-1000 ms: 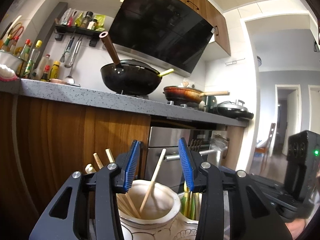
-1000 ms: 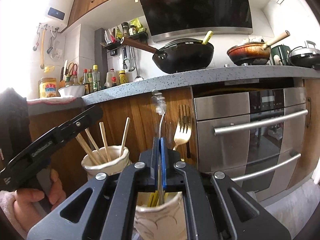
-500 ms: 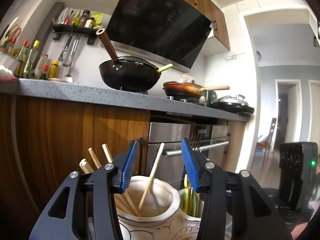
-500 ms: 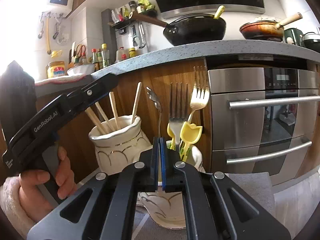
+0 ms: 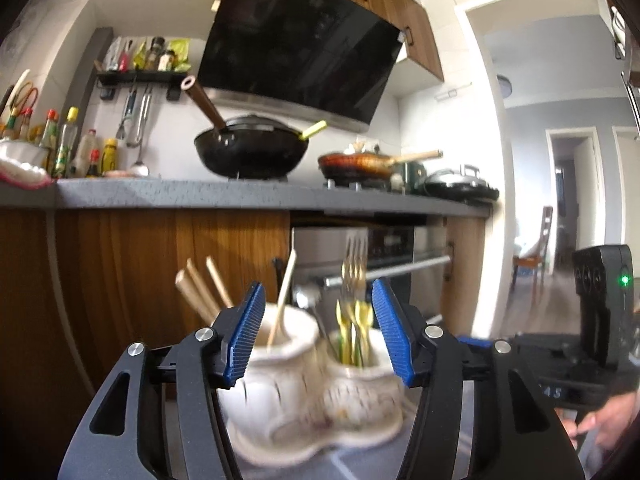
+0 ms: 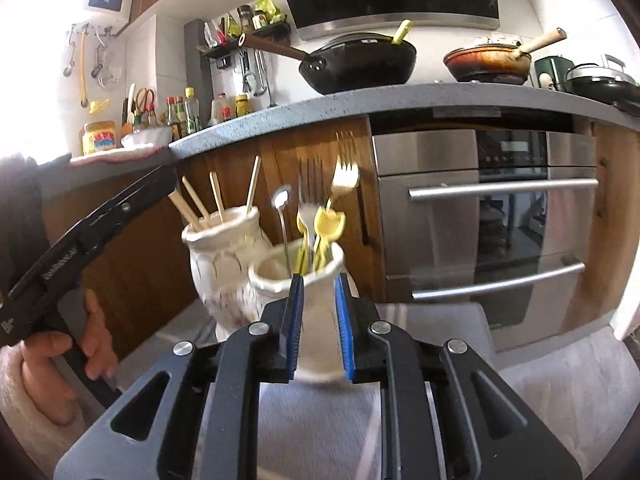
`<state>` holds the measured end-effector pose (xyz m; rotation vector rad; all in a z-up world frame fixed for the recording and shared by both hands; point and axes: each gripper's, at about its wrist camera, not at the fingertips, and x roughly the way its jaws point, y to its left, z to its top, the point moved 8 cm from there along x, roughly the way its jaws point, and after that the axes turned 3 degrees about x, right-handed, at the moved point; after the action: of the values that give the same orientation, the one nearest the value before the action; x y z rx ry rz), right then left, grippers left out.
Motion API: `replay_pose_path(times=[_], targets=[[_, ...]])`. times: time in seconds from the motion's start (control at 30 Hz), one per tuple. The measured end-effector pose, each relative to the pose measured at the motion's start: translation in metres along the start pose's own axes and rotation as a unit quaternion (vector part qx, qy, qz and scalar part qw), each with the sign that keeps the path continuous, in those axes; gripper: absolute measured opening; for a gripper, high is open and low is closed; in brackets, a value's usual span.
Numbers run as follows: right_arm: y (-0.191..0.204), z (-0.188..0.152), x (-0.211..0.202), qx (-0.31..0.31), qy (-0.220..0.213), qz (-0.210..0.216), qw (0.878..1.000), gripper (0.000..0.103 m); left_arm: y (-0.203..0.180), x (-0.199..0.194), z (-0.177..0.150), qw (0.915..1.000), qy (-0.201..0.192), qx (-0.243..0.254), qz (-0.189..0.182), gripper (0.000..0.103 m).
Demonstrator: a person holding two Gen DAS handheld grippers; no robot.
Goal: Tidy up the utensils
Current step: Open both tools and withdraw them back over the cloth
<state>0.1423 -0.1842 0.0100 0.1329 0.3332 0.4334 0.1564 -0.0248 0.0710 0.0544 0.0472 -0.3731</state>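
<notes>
A white ceramic twin-pot holder (image 5: 280, 392) (image 6: 216, 280) stands on a grey cloth. Its left pot holds wooden chopsticks (image 5: 200, 292) (image 6: 192, 204). Its right pot holds forks (image 5: 354, 264) (image 6: 344, 176), yellow-handled utensils and a silver spoon (image 6: 282, 200). My left gripper (image 5: 318, 336) sits just in front of the holder, its jaws opening and wide of both pots, gripping nothing. My right gripper (image 6: 320, 320) faces the right pot with its jaws opening. A narrow gap shows between the pads and nothing is in it.
Behind the holder are wooden cabinet fronts and a steel oven (image 6: 480, 220) with bar handles. The grey counter (image 6: 360, 100) above carries a black wok, pans and bottles. A hand (image 6: 80, 340) holds the left gripper's handle. The grey cloth (image 6: 440, 320) spreads to the right.
The right gripper released the spoon, which now stands in the right pot, and drew back with its jaws parting. The left gripper backed away from the left pot and widened.
</notes>
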Motion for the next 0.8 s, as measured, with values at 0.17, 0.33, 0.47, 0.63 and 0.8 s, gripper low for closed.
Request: replay_pose_path(times=[0.17, 0.33, 0.47, 0.63, 0.8], targets=[[0.007, -0.01, -0.014, -0.019, -0.004, -0.013, 1.0, 0.03, -0.002, -0.024, -0.026, 0.9989, 0.045, -0.002, 0.015, 0.069], [0.02, -0.01, -0.023, -0.053, -0.029, -0.023, 0.998, 0.073, 0.01, -0.053, -0.043, 0.997, 0.06, -0.019, 0.044, 0.092], [0.025, -0.009, -0.03, -0.066, -0.046, -0.027, 0.996, 0.094, 0.019, -0.069, -0.045, 0.9951, 0.05, -0.011, 0.085, 0.098], [0.027, -0.01, -0.031, -0.087, -0.059, -0.043, 0.994, 0.098, 0.017, -0.072, -0.05, 0.9939, 0.053, 0.011, 0.096, 0.098], [0.029, -0.013, -0.028, -0.101, -0.058, -0.038, 0.992, 0.098, 0.016, -0.067, -0.054, 0.9937, 0.059, 0.02, 0.093, 0.098]])
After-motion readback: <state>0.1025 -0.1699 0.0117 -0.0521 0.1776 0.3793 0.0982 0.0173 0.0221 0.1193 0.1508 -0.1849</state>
